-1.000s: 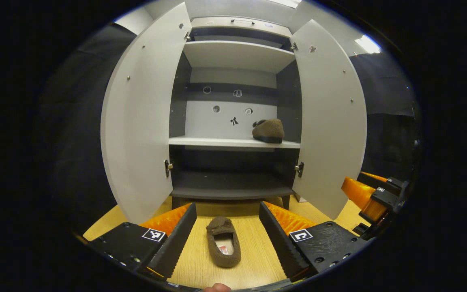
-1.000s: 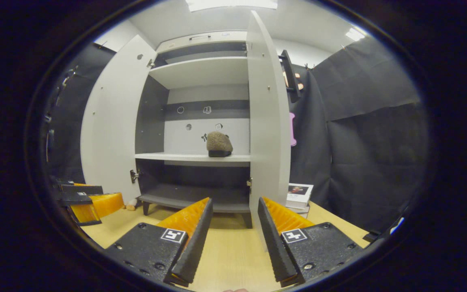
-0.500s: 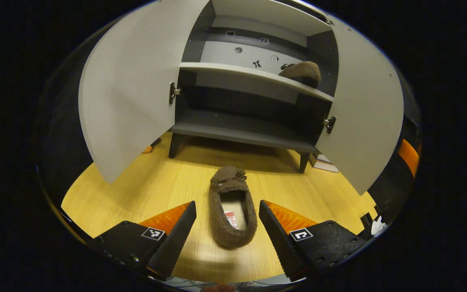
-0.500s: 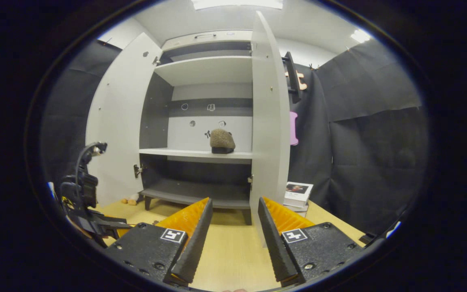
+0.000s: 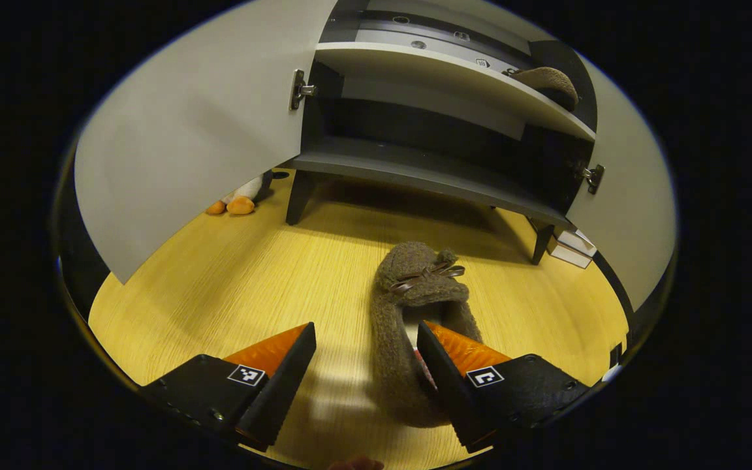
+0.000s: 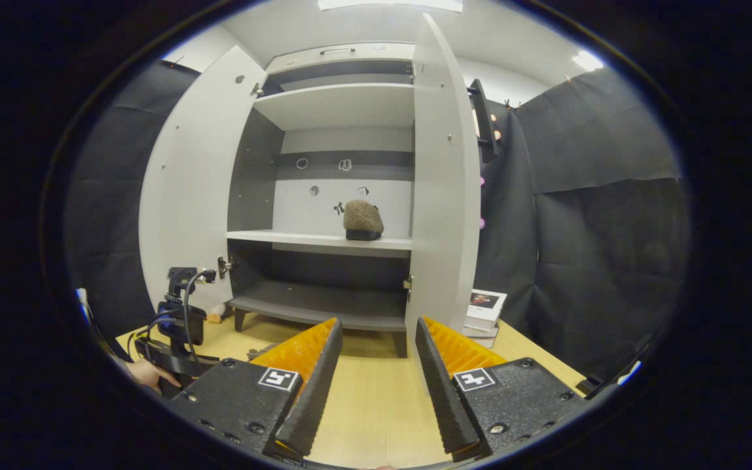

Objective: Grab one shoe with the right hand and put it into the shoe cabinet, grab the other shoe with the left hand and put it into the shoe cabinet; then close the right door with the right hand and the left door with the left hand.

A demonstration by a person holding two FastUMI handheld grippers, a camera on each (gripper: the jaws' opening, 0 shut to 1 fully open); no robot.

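A brown fuzzy slipper (image 5: 408,294) with a small bow lies on the wooden floor (image 5: 232,287), toe toward the shoe cabinet (image 5: 428,173). My left gripper (image 5: 366,336) is open and low over it. One finger sits in the slipper's opening and the other stands on the floor to its left. The second slipper (image 5: 549,78) (image 6: 363,220) rests on the white middle shelf, at its right side. Both cabinet doors (image 5: 187,130) (image 6: 444,196) stand open. My right gripper (image 6: 373,326) is open with nothing in it and faces the cabinet from farther back. The left gripper (image 6: 177,326) and the hand (image 6: 147,373) holding it show at the lower left.
A small stuffed toy (image 5: 235,202) lies under the open left door. A stack of books (image 6: 484,312) (image 5: 568,248) sits on the floor right of the cabinet, behind the right door. Black cloth walls close in both sides.
My left gripper has dropped and moved forward onto the floor slipper, which now straddles one finger. The right gripper has barely shifted.
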